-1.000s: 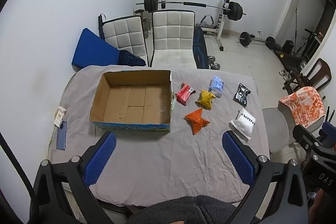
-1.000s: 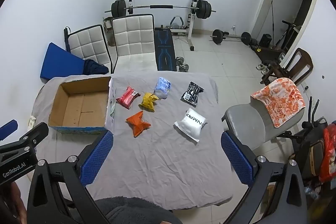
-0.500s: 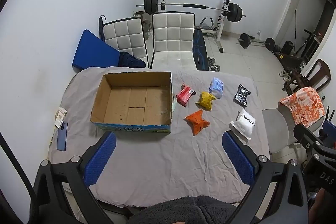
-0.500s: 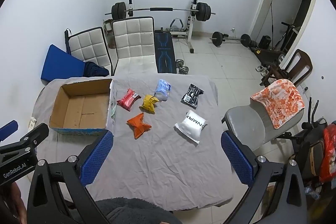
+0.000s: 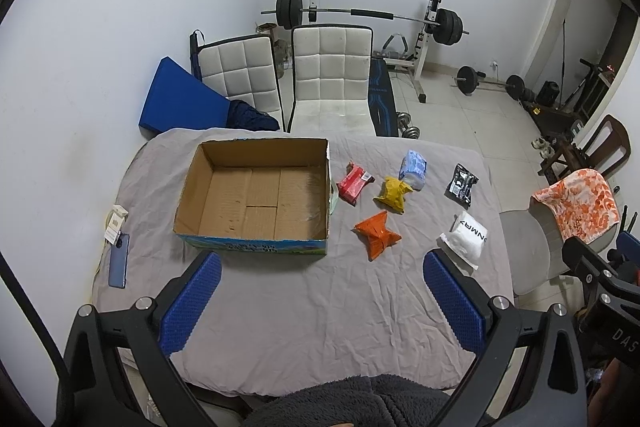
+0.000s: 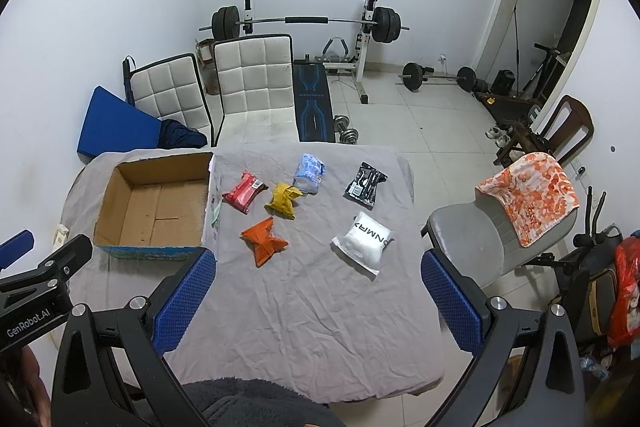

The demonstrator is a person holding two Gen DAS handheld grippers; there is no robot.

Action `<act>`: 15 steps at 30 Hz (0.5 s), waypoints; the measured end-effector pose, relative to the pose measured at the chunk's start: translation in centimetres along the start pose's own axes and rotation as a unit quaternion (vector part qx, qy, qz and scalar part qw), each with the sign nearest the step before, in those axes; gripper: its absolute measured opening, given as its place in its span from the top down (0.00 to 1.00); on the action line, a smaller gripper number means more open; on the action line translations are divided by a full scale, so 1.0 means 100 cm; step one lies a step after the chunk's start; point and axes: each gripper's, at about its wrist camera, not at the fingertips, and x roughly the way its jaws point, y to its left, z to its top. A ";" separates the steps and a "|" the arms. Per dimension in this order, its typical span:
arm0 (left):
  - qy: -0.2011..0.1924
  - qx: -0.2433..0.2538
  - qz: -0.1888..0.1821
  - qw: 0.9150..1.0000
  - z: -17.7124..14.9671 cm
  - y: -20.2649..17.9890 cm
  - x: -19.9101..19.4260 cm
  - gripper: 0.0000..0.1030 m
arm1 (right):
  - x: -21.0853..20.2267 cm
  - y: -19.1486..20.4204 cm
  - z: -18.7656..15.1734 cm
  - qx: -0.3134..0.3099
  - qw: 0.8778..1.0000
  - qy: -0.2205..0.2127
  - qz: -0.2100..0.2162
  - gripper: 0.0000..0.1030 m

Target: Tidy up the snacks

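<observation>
An open cardboard box (image 5: pixel 256 195) (image 6: pixel 154 205), nothing inside, sits at the left of a grey-clothed table (image 5: pixel 320 307). To its right lie several snack packs: red (image 5: pixel 354 183) (image 6: pixel 244 193), yellow (image 5: pixel 394 194) (image 6: pixel 283 201), orange (image 5: pixel 376 235) (image 6: pixel 264 239), light blue (image 5: pixel 414 169) (image 6: pixel 308 173), black (image 5: pixel 462 185) (image 6: pixel 366 183) and white (image 5: pixel 466 239) (image 6: pixel 364 237). My left gripper (image 5: pixel 320 301) hangs open high over the table's near edge, holding nothing. My right gripper (image 6: pixel 316 301) is likewise open, with nothing between its blue pads, well short of the packs.
A phone (image 5: pixel 119 259) and a small white box (image 5: pixel 114 223) lie at the table's left edge. Two white chairs (image 5: pixel 328 75) stand behind the table, a grey chair with an orange cloth (image 6: pixel 528 195) at the right. Weight bench and barbell (image 6: pixel 304 21) stand at the back.
Both cameras have drifted slightly up and back, so the table sits a little lower and smaller in view. Nothing on the table has moved. Both grippers stay open.
</observation>
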 end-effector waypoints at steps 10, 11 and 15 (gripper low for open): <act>-0.003 -0.001 0.004 1.000 -0.003 0.001 0.000 0.00 | -0.001 0.000 0.000 0.000 1.000 -0.002 0.000 0.00; -0.003 -0.002 0.005 1.000 -0.004 0.001 0.000 0.00 | -0.002 0.000 0.001 0.001 1.000 -0.002 0.001 0.00; -0.005 -0.003 0.007 1.000 -0.005 0.001 -0.002 0.00 | -0.002 0.001 0.001 0.001 1.000 -0.003 0.002 0.00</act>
